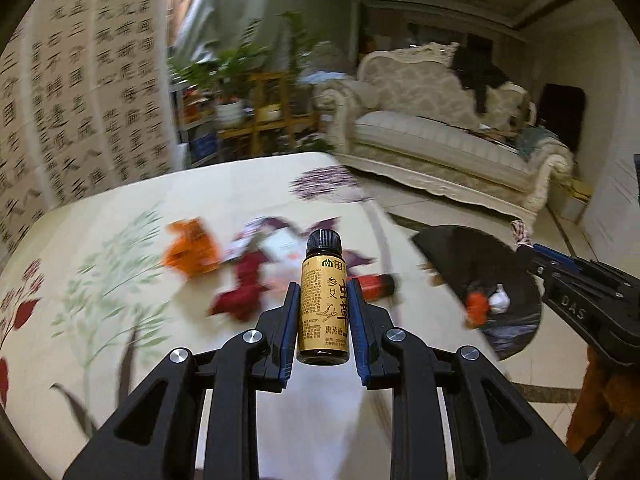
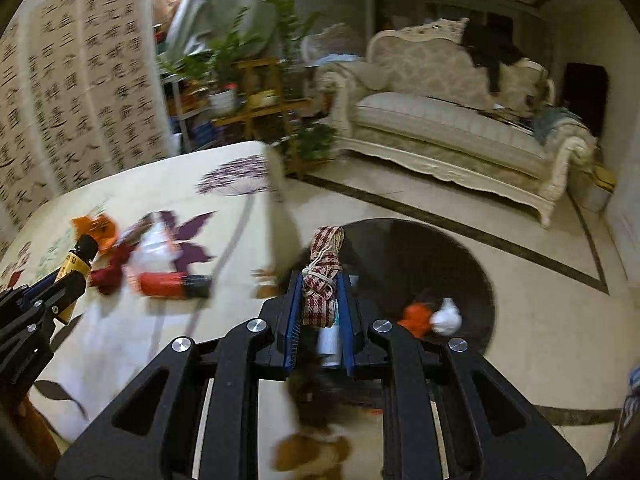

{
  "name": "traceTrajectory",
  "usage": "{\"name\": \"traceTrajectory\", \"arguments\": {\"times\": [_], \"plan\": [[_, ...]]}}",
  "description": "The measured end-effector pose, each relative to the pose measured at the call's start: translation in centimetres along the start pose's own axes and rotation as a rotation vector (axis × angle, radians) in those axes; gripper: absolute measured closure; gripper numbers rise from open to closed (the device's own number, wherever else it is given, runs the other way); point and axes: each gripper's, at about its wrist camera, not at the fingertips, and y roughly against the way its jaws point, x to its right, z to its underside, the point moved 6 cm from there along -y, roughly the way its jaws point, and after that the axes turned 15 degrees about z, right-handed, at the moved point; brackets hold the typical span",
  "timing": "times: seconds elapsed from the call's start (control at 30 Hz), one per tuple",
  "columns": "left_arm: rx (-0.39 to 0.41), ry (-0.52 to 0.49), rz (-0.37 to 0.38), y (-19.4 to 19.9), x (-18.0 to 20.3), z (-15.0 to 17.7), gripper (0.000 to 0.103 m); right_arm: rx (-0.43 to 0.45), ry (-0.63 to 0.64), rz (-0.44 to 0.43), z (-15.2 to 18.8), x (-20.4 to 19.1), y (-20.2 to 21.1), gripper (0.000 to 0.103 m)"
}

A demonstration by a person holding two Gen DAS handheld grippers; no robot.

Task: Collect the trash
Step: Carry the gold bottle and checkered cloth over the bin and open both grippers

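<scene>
My left gripper (image 1: 323,312) is shut on a small gold-labelled bottle (image 1: 324,300) with a black cap, held upright above the table (image 1: 120,220); it also shows in the right wrist view (image 2: 74,268). My right gripper (image 2: 320,312) is shut on a red-and-white checked cloth scrap (image 2: 322,276) tied with string, above the black trash bag (image 2: 420,264). The bag (image 1: 480,264) holds an orange piece (image 2: 416,316) and a white crumpled piece (image 2: 446,316). On the table lie an orange wrapper (image 1: 192,252), a dark red scrap (image 1: 244,288), a white packet (image 2: 154,248) and a red tube (image 2: 172,284).
The table has a floral cloth and its right edge drops to a tiled floor (image 2: 520,320). A cream sofa (image 2: 440,120) stands at the back right, potted plants on wooden shelves (image 2: 248,88) at the back, a calligraphy screen (image 2: 80,80) on the left.
</scene>
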Motion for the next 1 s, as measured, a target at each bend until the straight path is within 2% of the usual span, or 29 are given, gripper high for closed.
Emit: {"name": "traceTrajectory", "arguments": {"times": [0.23, 0.47, 1.0], "plan": [[-0.015, -0.061, 0.060, -4.0, 4.1, -1.5, 0.078, -0.013, -0.046, 0.048, -0.2, 3.4, -2.3, 0.086], [-0.045, -0.092, 0.079, -7.6, 6.4, -2.2, 0.078, -0.026, -0.075, 0.066, -0.3, 5.5, -4.5, 0.086], [-0.108, -0.140, 0.077, -13.5, 9.4, -3.3, 0.078, -0.065, -0.100, 0.067, -0.8, 7.1, -8.5, 0.085]]}}
